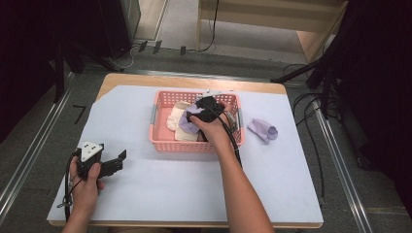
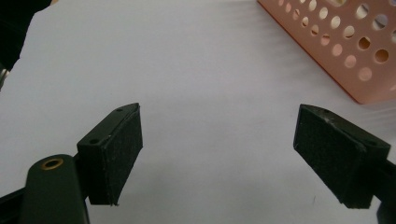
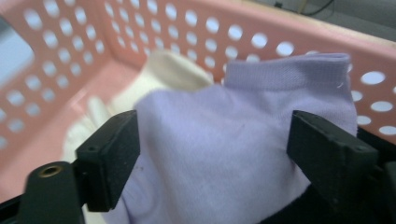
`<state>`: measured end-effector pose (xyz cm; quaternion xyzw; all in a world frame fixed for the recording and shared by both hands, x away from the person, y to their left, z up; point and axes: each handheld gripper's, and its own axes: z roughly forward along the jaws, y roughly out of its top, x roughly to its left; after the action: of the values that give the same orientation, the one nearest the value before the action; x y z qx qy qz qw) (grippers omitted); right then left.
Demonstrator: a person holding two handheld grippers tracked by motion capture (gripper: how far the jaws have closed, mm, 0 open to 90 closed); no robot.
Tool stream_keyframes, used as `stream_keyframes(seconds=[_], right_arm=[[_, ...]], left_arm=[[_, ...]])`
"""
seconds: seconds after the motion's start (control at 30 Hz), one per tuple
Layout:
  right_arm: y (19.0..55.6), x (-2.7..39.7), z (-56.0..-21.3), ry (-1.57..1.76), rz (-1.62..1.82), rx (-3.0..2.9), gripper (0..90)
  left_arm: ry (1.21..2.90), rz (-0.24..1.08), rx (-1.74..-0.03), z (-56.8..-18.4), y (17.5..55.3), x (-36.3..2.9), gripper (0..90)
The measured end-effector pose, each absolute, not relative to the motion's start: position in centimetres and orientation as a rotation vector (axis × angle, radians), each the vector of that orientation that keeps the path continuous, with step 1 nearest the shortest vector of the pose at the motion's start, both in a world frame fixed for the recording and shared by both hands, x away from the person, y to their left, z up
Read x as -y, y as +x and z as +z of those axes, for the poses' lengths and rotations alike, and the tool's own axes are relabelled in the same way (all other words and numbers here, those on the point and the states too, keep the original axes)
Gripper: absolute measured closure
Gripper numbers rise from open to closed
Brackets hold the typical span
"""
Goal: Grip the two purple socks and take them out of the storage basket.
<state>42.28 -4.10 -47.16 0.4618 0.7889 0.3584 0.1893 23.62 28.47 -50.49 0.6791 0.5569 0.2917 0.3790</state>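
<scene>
Person's forearms are coming in from the worktop's near edge. Left gripper (image 1: 120,159) is hovering near the front-left corner of the white-covered worktop (image 1: 160,179), jaws standing wide w/ nothing between them; in the left gripper view (image 2: 219,154) they're framing bare white sheet, basket corner at upper right. Right gripper (image 1: 197,112) is reaching down into the pink perforated basket (image 1: 160,138) sitting toward the worktop's far edge, about centre. Its jaws are spread wide on either side of a lavender sock (image 3: 233,140), not yet closing on it. Cream sock (image 3: 173,70) is lying behind the lavender one, inside the basket. Second lavender sock (image 1: 263,129) is lying on the worktop just right of the basket, nearer the right edge.
</scene>
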Motion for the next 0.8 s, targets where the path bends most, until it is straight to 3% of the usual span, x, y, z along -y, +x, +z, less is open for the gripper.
stream_keyframes(seconds=[0.07, 0.2, 0.33, 0.43, 0.8], right_arm=[[42.2, 3.5, -47.3, 1.245, 0.939, -2.236, 24.6], [42.2, 3.4, -47.5, 1.262, 0.896, -2.243, 54.3], [42.2, 3.7, -46.9, 1.268, 0.972, -2.219, 74.5], [41.6, 3.9, -46.4, 1.235, 1.045, -2.150, 79.2], [40.3, 5.9, -44.7, 1.211, 1.375, -1.892, 82.2]], left_arm=[[1.735, 0.748, -1.421, -50.5, 23.6, -28.5, 16.3], [1.734, 0.746, -1.423, -50.5, 23.6, -28.5, 16.3], [1.733, 0.746, -1.423, -50.5, 23.6, -28.5, 16.3], [1.730, 0.744, -1.423, -50.5, 23.6, -28.5, 16.3], [1.730, 0.743, -1.426, -50.5, 23.7, -28.5, 16.3]])
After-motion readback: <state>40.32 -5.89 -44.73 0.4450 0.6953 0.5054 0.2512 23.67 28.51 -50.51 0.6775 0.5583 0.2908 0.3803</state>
